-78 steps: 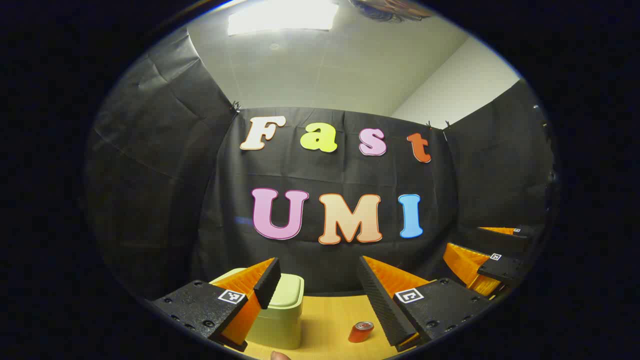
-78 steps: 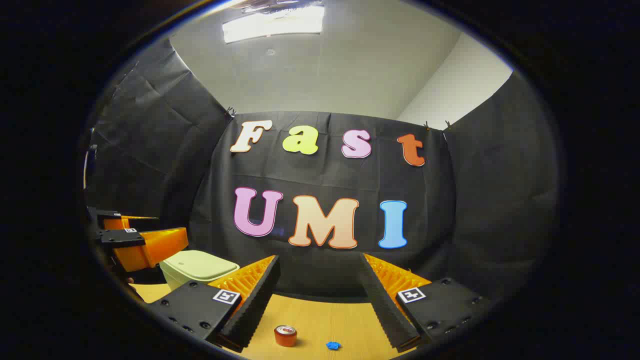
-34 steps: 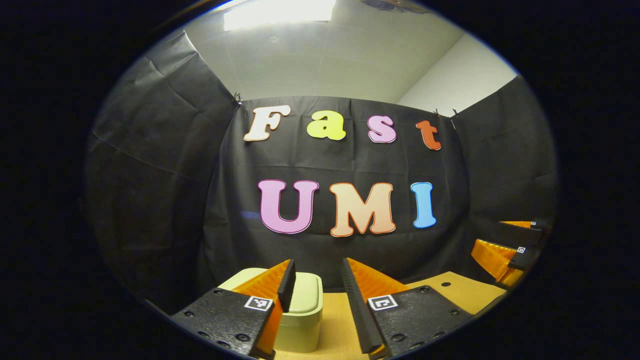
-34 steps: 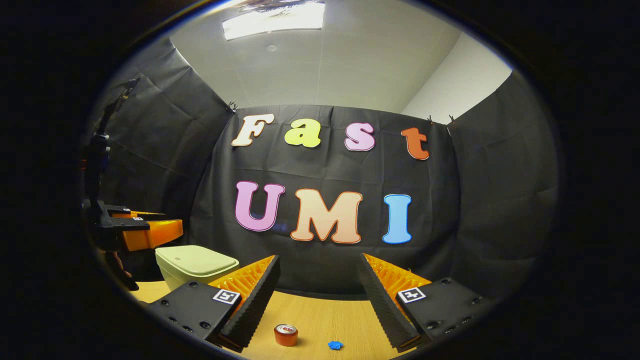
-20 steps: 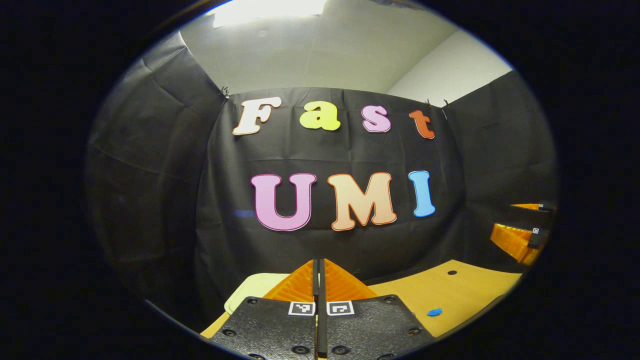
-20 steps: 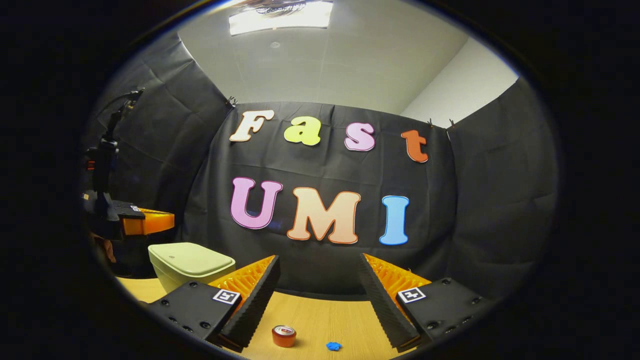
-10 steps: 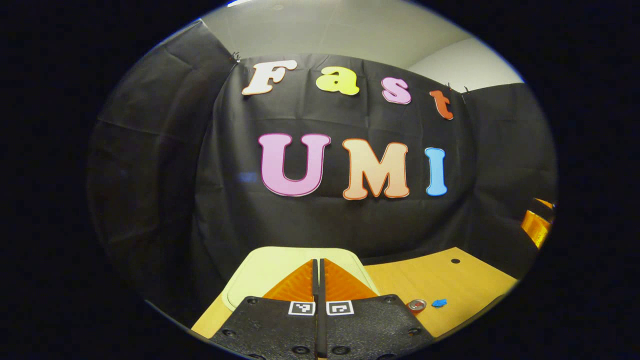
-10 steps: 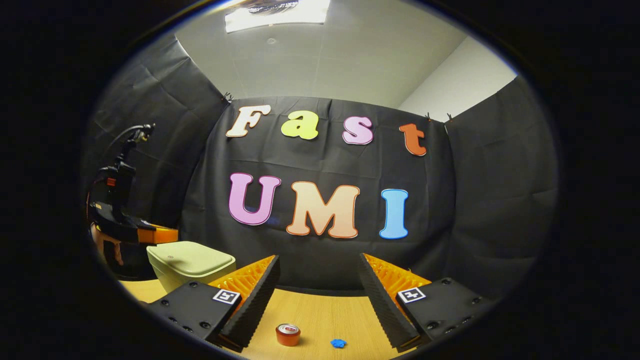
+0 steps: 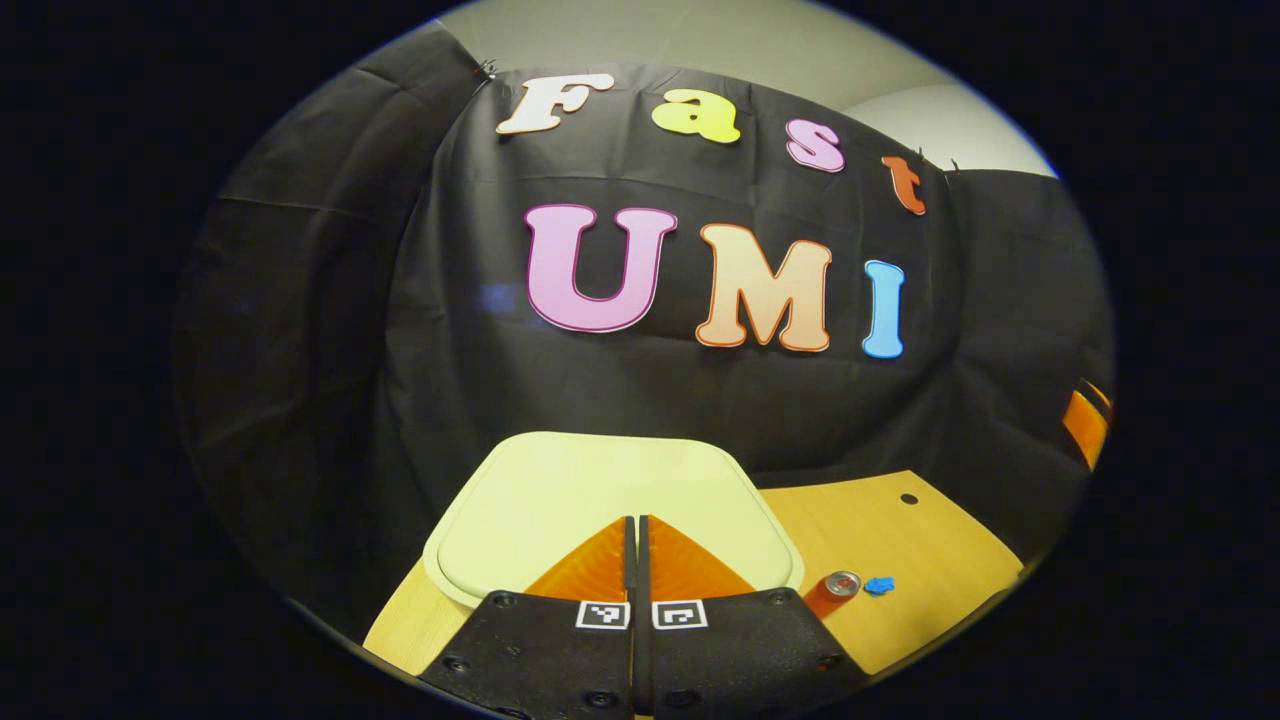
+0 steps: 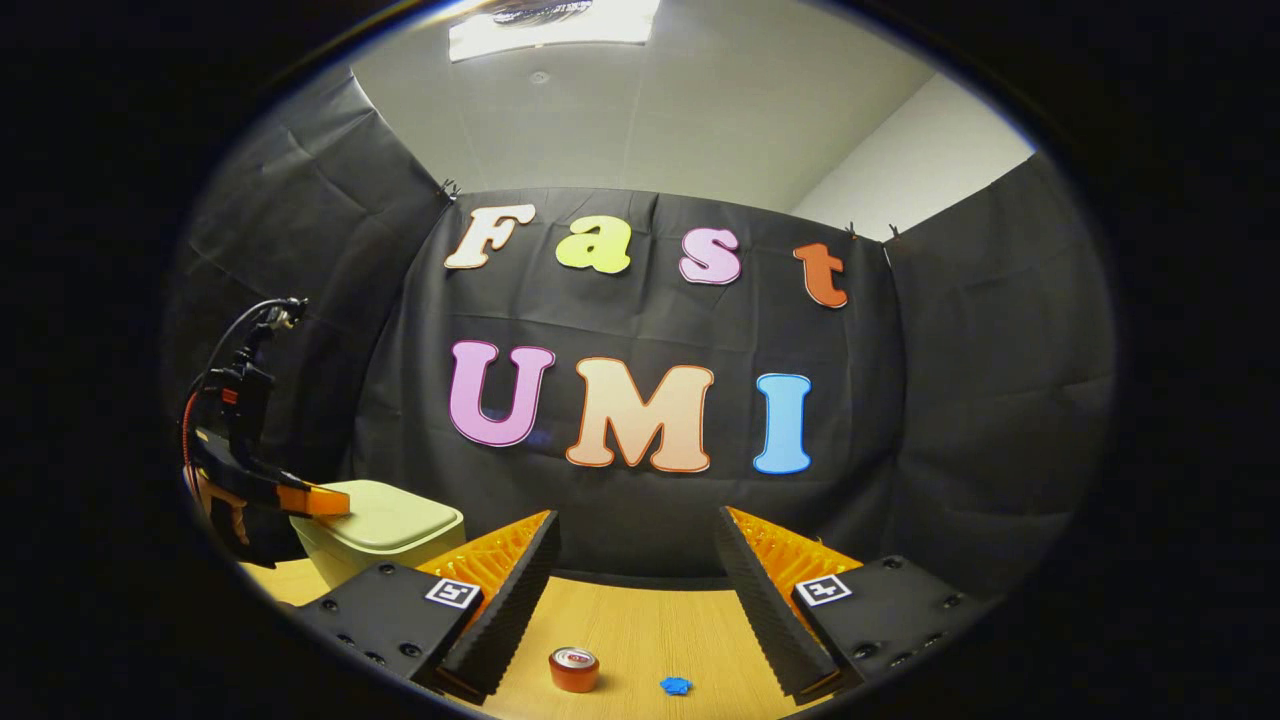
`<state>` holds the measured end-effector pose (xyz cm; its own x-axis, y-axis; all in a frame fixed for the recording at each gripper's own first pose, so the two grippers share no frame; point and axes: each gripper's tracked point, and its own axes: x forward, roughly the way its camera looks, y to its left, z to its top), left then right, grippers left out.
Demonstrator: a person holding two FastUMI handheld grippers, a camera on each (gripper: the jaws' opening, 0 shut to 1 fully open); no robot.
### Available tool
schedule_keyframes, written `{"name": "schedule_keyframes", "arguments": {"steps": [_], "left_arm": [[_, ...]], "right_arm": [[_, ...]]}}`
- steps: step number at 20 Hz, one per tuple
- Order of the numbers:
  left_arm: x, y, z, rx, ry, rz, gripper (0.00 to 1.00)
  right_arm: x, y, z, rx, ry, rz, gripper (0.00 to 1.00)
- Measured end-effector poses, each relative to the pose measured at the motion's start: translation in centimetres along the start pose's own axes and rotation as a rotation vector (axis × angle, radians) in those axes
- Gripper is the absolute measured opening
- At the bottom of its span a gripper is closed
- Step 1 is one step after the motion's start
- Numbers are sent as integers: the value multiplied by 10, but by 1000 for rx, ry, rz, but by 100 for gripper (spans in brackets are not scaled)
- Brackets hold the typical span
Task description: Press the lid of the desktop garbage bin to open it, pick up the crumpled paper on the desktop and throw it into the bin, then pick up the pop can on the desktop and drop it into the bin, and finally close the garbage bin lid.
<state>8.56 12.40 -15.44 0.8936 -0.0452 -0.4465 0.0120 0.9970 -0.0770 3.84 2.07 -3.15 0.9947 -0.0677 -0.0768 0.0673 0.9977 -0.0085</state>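
Bin lid (image 9: 610,480), pale green and closed, sits in the lower centre of the left gripper view, directly beneath the left gripper (image 9: 636,540), whose two fingers are pressed together with nothing between them. Whether the tips touch the lid cannot be told from that view. In the right gripper view the same gripper (image 10: 315,500) appears at the lower left, its tip lying over the near edge of the garbage bin (image 10: 375,535).

The step in hand appears to be the opening press. To do it well, the closed tips should probably push straight down on the front part of the lid, firmly enough to trip the catch, then lift clear so the lid can swing up; a slanted push might slide the light bin across the wooden desktop (image 9: 900,540).

To the right of the bin in the left gripper view stands the pop can (image 9: 832,592), upright, with the small blue crumpled paper (image 9: 879,585) just beside it. In the right gripper view the can (image 10: 574,669) and paper (image 10: 676,685) lie at the bottom centre, near each other but apart, in front of the right gripper (image 10: 638,590), which hovers with its fingers spread wide and holds nothing.

With the lid shut, what is inside the bin cannot be seen; neither item is in it yet.
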Motion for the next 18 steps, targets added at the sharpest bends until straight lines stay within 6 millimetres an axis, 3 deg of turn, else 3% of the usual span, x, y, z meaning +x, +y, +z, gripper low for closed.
{"name": "schedule_keyframes", "arguments": {"steps": [18], "left_arm": [[2,2,-8,-40,46,-9,0]], "right_arm": [[1,7,-7,10,15,27,98]]}}
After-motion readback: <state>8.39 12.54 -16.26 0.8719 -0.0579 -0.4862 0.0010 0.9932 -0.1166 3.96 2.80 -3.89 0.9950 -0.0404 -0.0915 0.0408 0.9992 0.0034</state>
